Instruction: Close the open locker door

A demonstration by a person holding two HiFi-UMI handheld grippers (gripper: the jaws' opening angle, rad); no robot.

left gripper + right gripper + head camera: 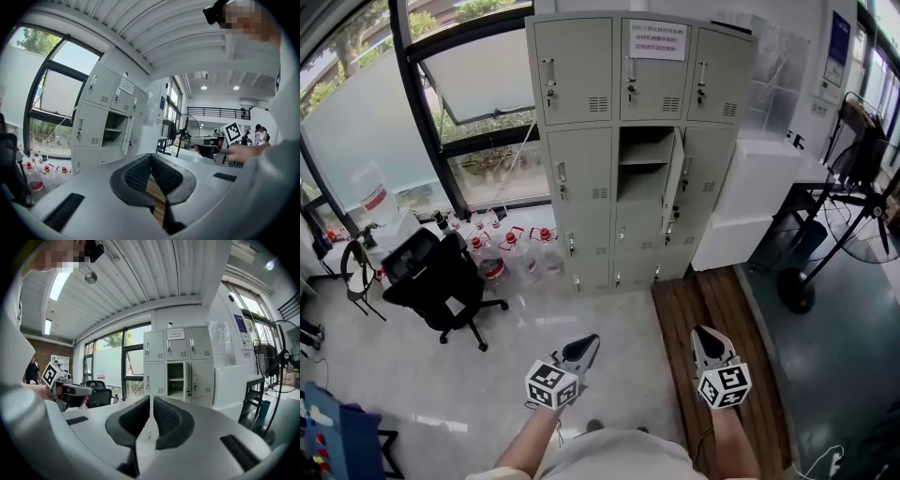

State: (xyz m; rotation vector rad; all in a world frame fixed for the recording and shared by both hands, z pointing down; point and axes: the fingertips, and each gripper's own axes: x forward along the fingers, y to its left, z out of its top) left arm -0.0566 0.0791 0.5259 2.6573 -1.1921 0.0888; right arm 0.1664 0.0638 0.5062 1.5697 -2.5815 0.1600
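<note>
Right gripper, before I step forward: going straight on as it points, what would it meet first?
Probably the locker cabinet, left of its open compartment; nothing shows between, though depth is unclear.

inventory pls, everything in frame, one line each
locker: 1, grey, against the back wall, centre
open door: 1, grey, middle column, second row down, swung to the right
notice: 1, white, on the top middle door
bottles: several, clear with red caps, on the floor left of the locker
office chair: 1, black, on the floor at left
boxes: 2, white, stacked right of the locker
fan: 1, black, standing at far right
wooden floor: 1 strip, brown, in front of the locker's right side
left gripper: 1, grey, jaws shut, empty
right gripper: 1, grey, jaws slightly apart, empty
</note>
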